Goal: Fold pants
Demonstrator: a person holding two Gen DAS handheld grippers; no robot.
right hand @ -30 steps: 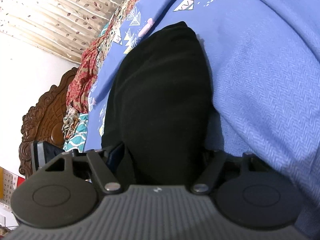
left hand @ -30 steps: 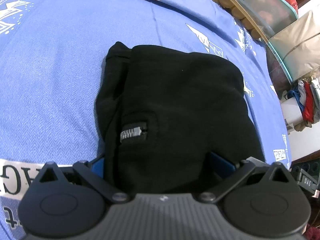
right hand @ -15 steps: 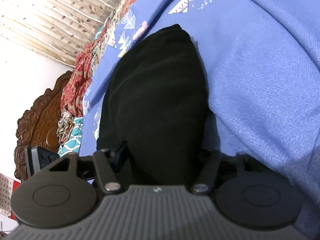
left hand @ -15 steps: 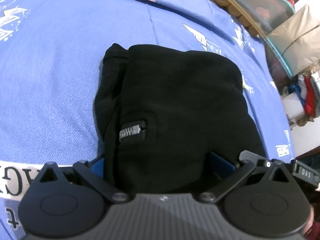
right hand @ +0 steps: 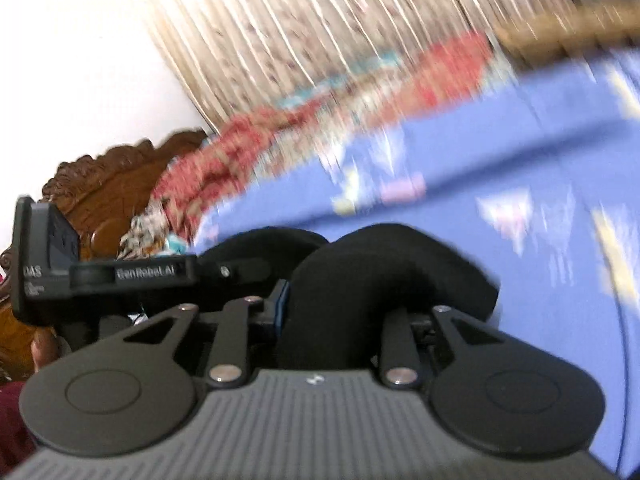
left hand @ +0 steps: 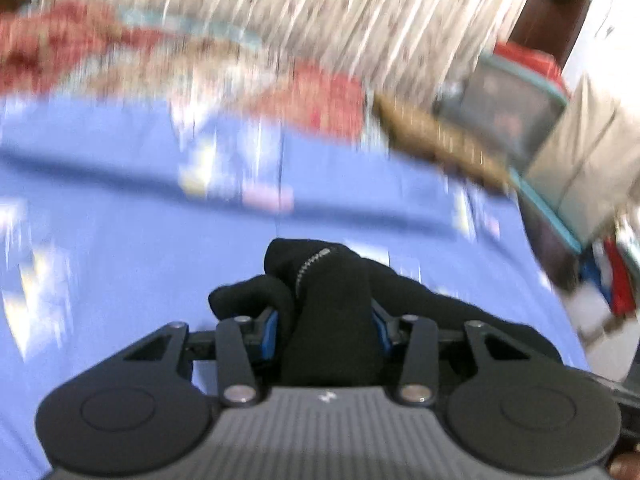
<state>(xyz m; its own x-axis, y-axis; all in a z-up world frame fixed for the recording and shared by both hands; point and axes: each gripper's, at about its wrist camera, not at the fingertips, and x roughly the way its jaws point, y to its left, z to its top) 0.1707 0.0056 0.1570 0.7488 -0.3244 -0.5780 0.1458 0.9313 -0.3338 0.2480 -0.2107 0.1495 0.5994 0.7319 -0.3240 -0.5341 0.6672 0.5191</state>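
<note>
The black pants (left hand: 328, 304) are bunched and lifted off the blue bedspread (left hand: 120, 260). My left gripper (left hand: 324, 326) is shut on a thick fold of the pants, with the zipper (left hand: 314, 262) just beyond the fingertips. My right gripper (right hand: 352, 312) is shut on another bunched fold of the pants (right hand: 384, 264). The left gripper's body (right hand: 104, 272) shows at the left of the right wrist view, close beside the right one. Both views are blurred by motion.
A patterned curtain (left hand: 280, 12) hangs behind the bed. Red patterned bedding (left hand: 312, 96) lies at the far edge. A carved wooden headboard (right hand: 104, 184) stands at the left. Stacked boxes and clothes (left hand: 560, 128) sit at the right.
Both grippers have closed on the near edge of the pants and lifted it up and forward. The cameras now tilt up toward the curtain. The pants have gone from flat to bunched.
</note>
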